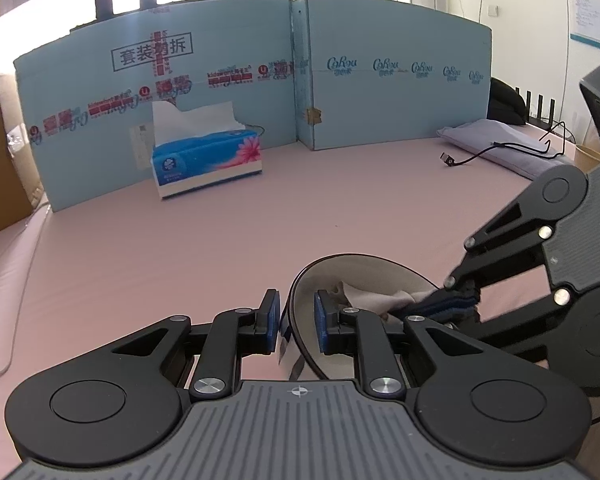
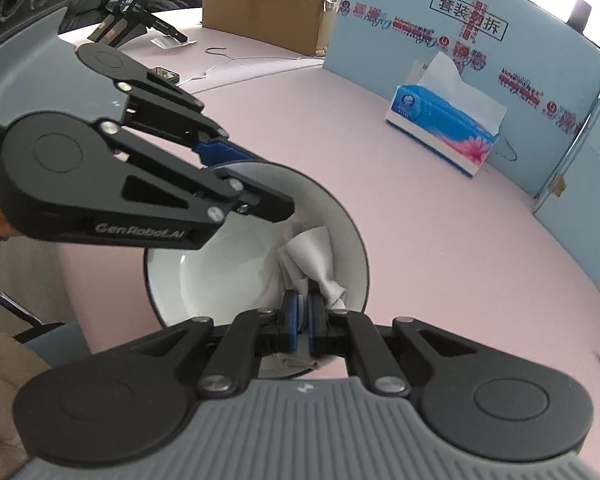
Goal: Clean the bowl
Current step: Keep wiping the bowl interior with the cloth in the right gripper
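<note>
A white bowl [image 2: 220,276] with a dark rim sits tilted on the pink table. My left gripper [image 1: 298,320] is shut on the bowl's rim [image 1: 290,312], one pad outside and one inside; it also shows in the right wrist view [image 2: 256,184]. My right gripper [image 2: 303,320] is shut on a crumpled white tissue [image 2: 312,252] and presses it against the inside of the bowl. In the left wrist view the right gripper [image 1: 460,292] reaches into the bowl from the right with the tissue [image 1: 372,296].
A blue tissue box [image 1: 208,160] with a sheet sticking out stands at the back by a light-blue cardboard screen [image 1: 380,76]. A black cable [image 1: 496,152] and a folded lilac cloth [image 1: 500,140] lie at the right. A cardboard box [image 2: 268,4] stands behind.
</note>
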Demonstrator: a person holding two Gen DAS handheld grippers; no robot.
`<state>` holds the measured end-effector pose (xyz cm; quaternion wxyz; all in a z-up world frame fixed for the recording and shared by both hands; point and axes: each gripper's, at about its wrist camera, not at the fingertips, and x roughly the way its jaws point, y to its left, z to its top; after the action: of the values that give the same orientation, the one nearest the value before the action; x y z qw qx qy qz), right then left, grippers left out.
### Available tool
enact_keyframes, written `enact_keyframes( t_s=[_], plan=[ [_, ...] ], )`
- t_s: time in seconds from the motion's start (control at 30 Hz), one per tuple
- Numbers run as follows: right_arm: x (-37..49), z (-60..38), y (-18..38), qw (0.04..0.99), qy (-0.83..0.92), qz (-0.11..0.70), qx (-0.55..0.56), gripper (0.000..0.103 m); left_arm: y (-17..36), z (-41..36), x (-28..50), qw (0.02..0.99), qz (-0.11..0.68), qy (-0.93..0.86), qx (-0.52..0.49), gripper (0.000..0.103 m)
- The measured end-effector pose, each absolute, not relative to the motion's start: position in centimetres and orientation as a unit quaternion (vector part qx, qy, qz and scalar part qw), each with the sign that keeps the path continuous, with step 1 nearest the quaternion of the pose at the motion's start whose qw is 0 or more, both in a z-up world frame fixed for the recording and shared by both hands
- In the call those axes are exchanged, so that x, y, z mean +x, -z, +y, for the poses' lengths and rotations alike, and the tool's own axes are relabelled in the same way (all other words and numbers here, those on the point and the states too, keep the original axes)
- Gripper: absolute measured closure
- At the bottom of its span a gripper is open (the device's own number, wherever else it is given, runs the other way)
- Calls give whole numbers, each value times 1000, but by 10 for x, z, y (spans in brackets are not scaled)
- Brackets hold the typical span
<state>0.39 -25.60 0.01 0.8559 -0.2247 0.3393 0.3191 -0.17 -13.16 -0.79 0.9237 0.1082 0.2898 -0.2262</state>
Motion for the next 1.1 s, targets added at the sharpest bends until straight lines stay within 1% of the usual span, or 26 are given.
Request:
enact_keyframes(
  t_s=[0.3,0.47,0.53,0.7,0.8,0.83,0.9,0.97,1.1],
  plan=[
    [-4,-257,-2,848,-342,359,-186,97,8,-137,-1,922,290,226,118,79],
    [-9,-257,2,858,-335,351,-168,96,8,-137,-2,923,294,220,114,78],
    [-11,-258,3,863,-331,346,-162,96,4,-134,-7,927,290,211,110,75],
    [-16,-263,5,873,-324,333,-147,96,2,-131,-29,931,291,190,109,75],
    [-19,-263,5,875,-325,327,-147,96,8,-136,-46,932,296,170,124,73],
    [-20,-262,5,876,-324,326,-148,96,10,-140,-52,932,294,163,133,69],
    [-22,-262,5,877,-324,322,-149,96,15,-147,-59,934,286,149,155,68],
    [-23,-262,4,878,-324,321,-145,96,15,-146,-55,933,290,148,155,75],
    [-27,-261,4,877,-330,320,-140,96,9,-139,-37,925,306,170,150,86]
  ],
)
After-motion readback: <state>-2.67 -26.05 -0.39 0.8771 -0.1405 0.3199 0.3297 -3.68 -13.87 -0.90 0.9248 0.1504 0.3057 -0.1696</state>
